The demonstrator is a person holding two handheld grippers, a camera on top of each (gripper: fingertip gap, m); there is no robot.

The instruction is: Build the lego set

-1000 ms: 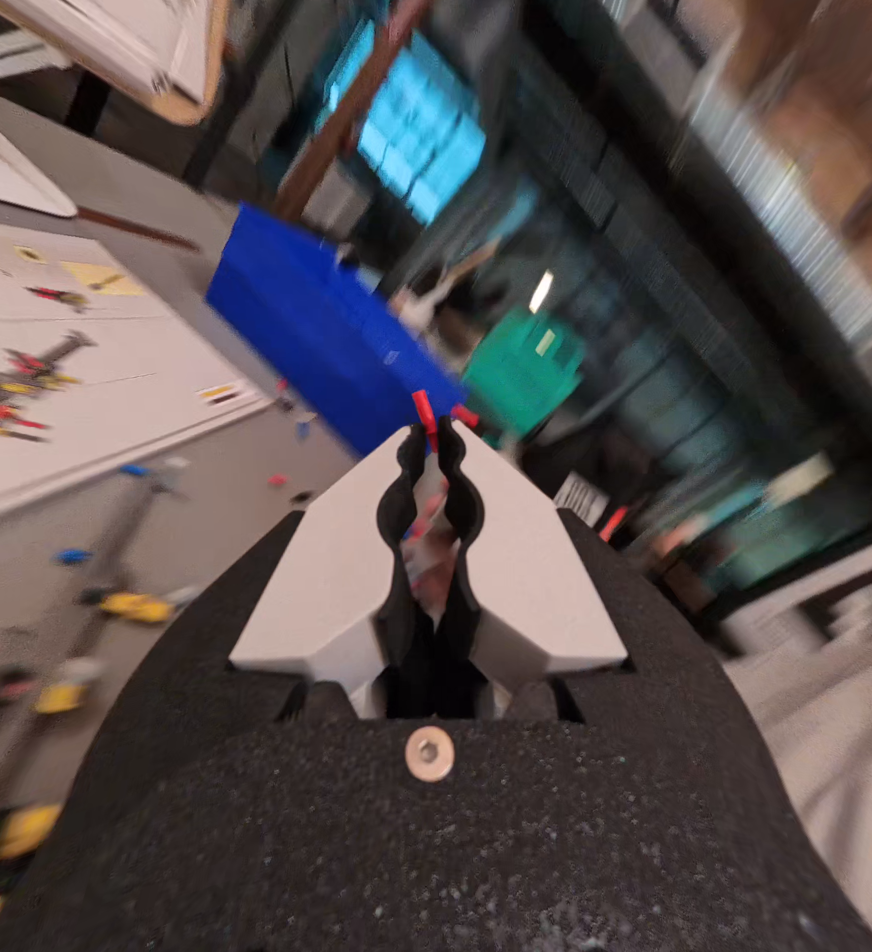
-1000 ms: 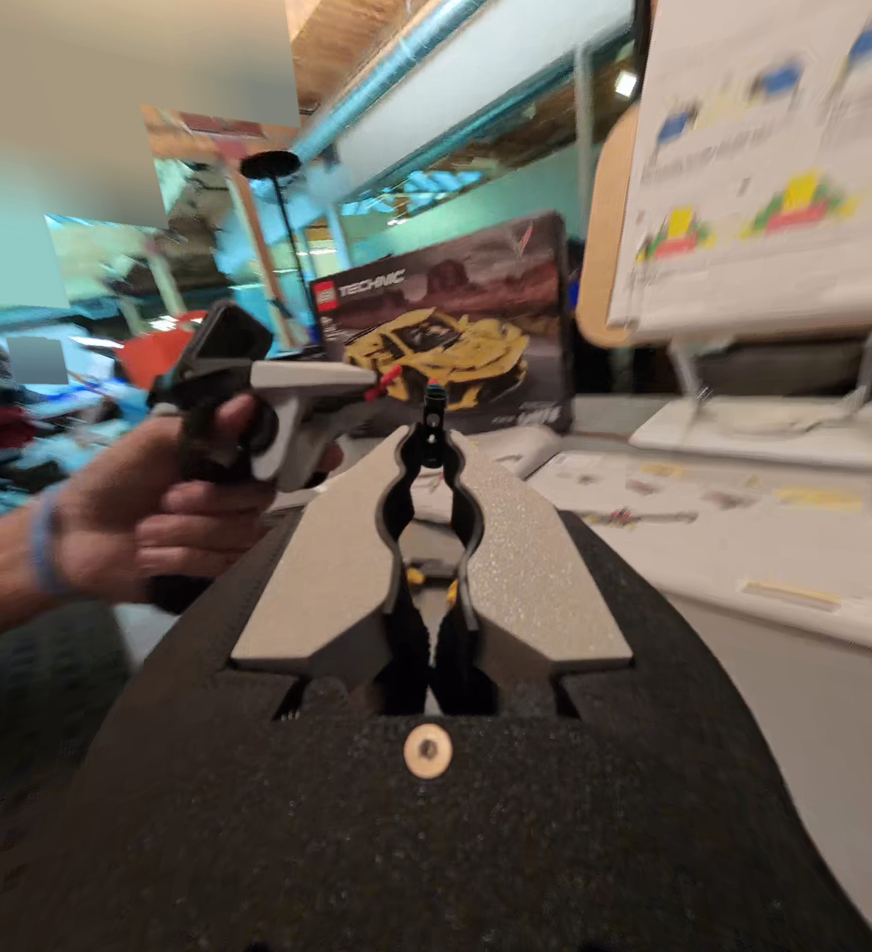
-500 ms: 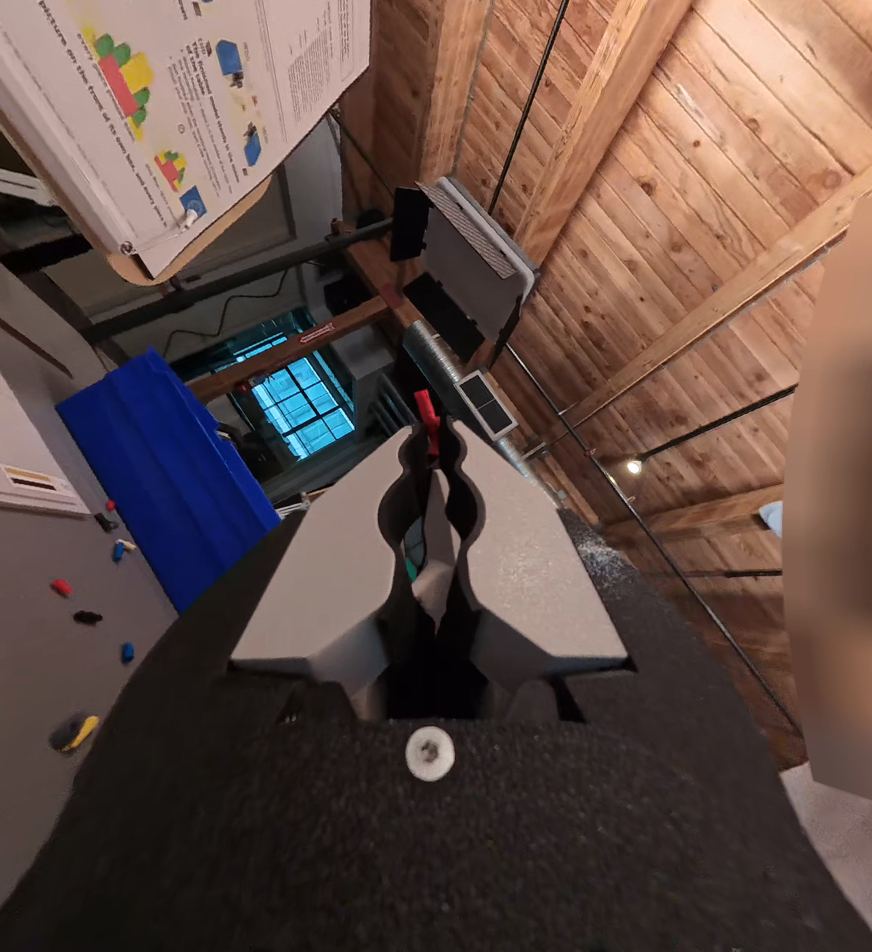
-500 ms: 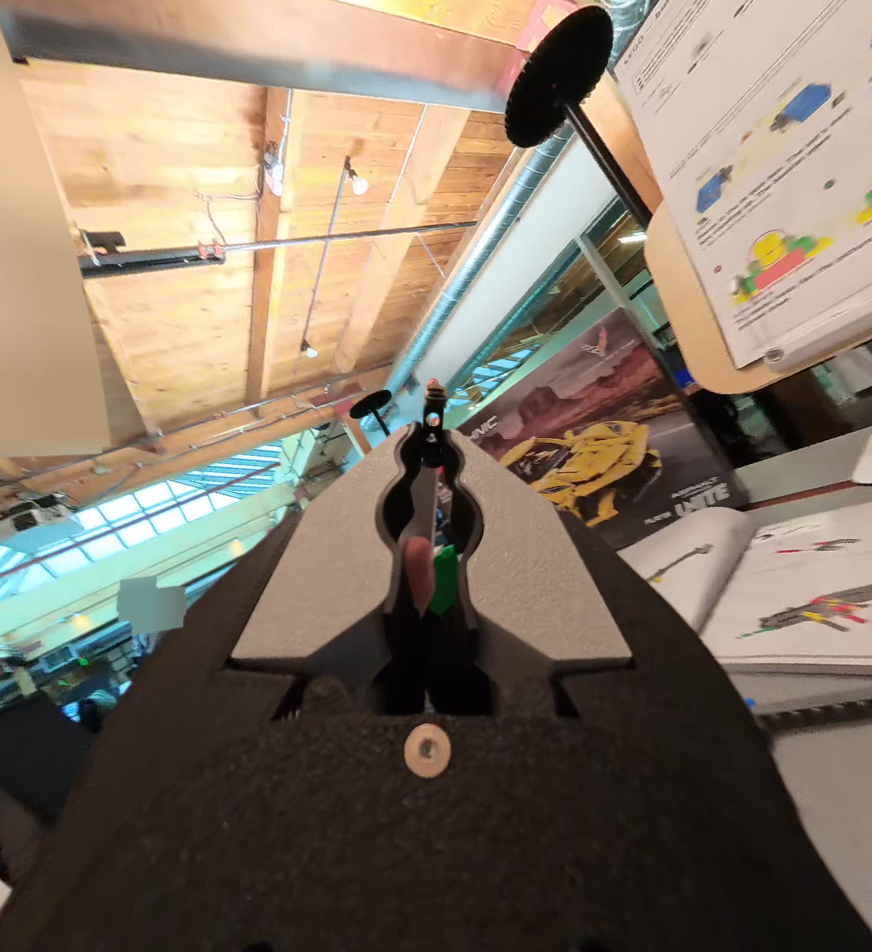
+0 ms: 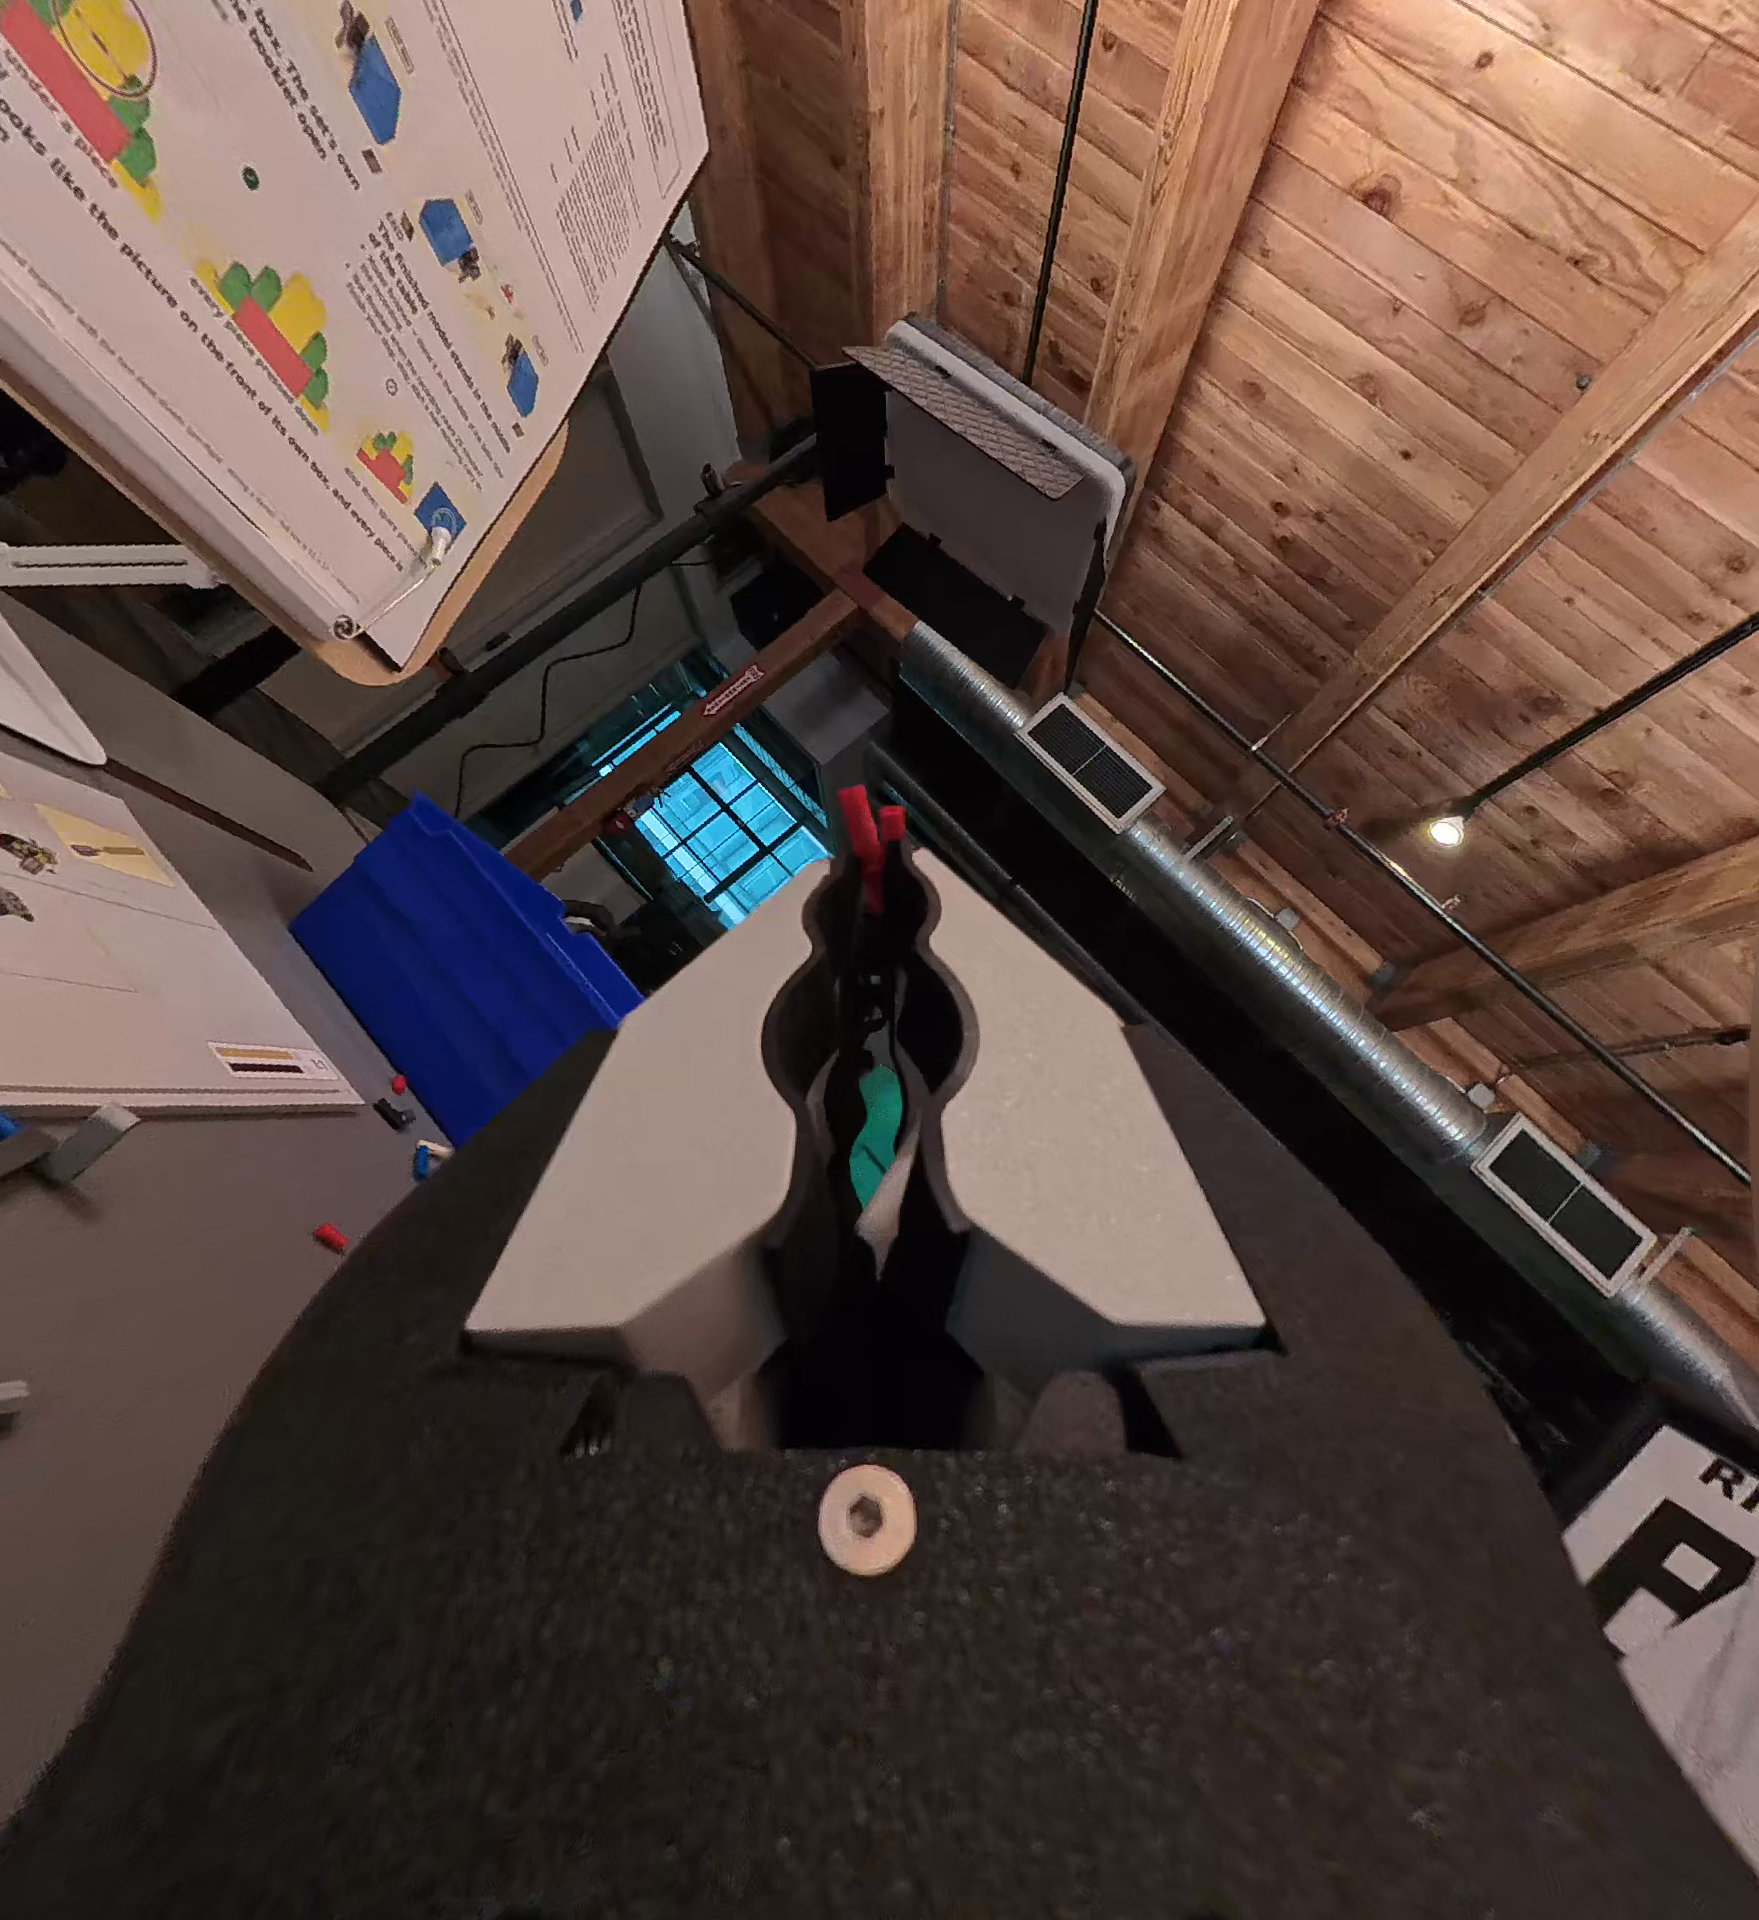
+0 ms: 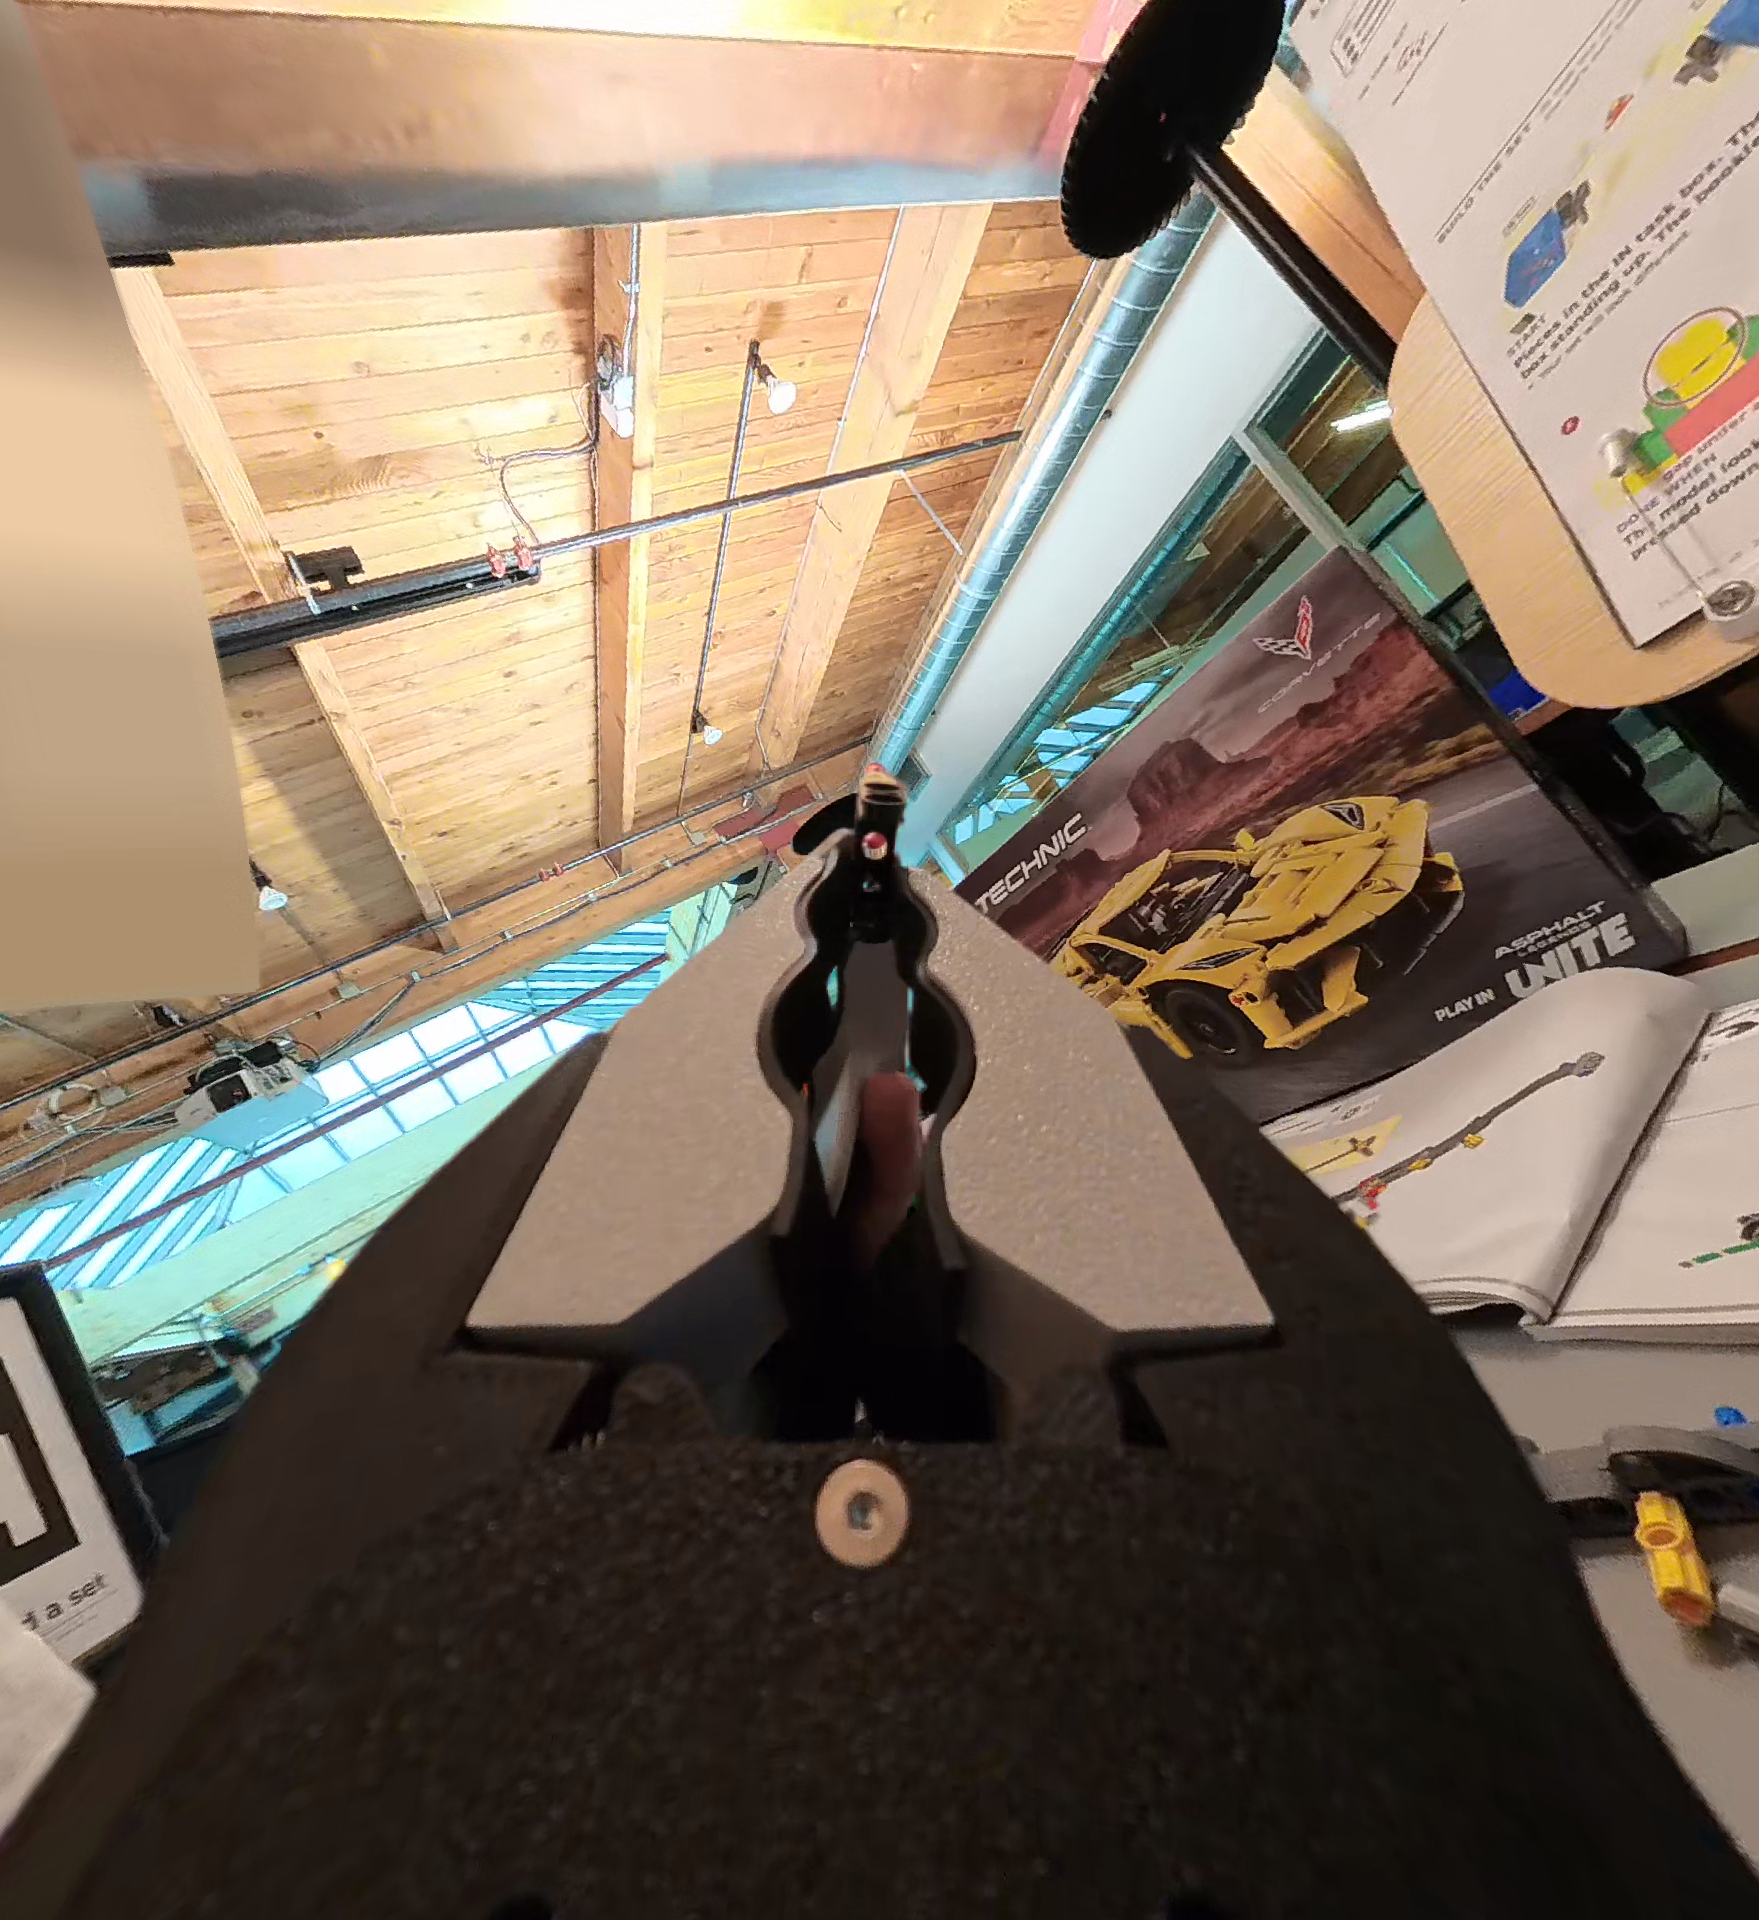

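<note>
My left gripper (image 5: 873, 883) is shut on a small red lego piece (image 5: 864, 826) that sticks out past the fingertips. It is raised and tilted up toward the wooden ceiling. My right gripper (image 6: 873, 883) is shut on a thin black lego piece with a red tip (image 6: 875, 826), also tilted up. An open instruction booklet (image 6: 1581, 1153) lies on the grey table (image 6: 1685, 1714) at the right. A grey lego beam with a yellow part (image 6: 1675, 1496) lies near it. Loose small pieces (image 5: 329, 1236) lie on the table in the left wrist view.
A blue bin (image 5: 449, 966) stands at the table's far side. The lego set box with a yellow car (image 6: 1301, 904) stands behind the booklet. An instruction board on a stand (image 5: 262, 281) hangs above; it also shows in the right wrist view (image 6: 1633, 312). A marker card (image 6: 2, 1455) is at lower left. Less than 4 cm separates the two grippers' tips.
Both grippers have tilted up from the table toward the ceiling, still shut on their pieces. The left gripper no longer shows in the right wrist view.
</note>
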